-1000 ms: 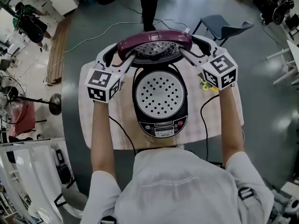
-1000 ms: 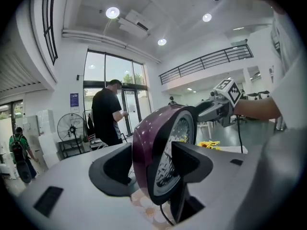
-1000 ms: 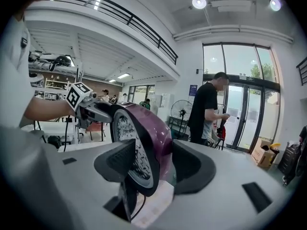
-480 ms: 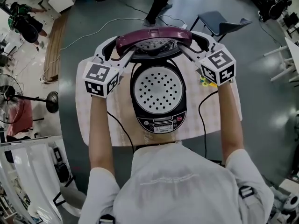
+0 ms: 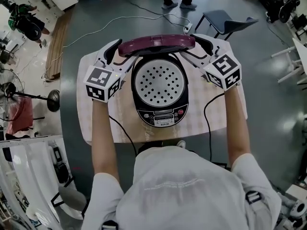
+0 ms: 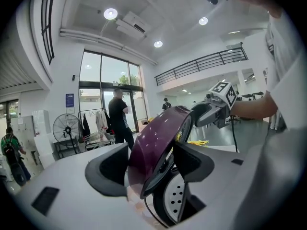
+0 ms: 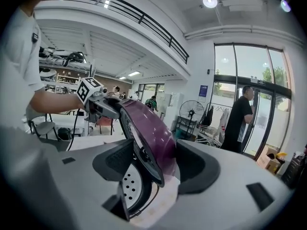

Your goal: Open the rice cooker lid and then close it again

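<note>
So the rice cooker (image 5: 159,87) sits dead centre on the tabletop (image 5: 96,123), with its purple lid (image 5: 157,43) standing open at the top middle of the head view. The left hand-held gripper (image 5: 123,55) and right hand-held gripper (image 5: 194,49) each straddle one end of the lid. Both sets of jaws are spread, have just been opening, and aren't really pinching it.

I'm stretching my bare left arm (image 5: 101,133) and right arm (image 5: 237,123) up-frame; the white marker-cubed left gripper (image 5: 123,52) and right gripper (image 5: 193,48) are straddling the glossy purple lid (image 5: 156,43), jaws just opening.
</note>
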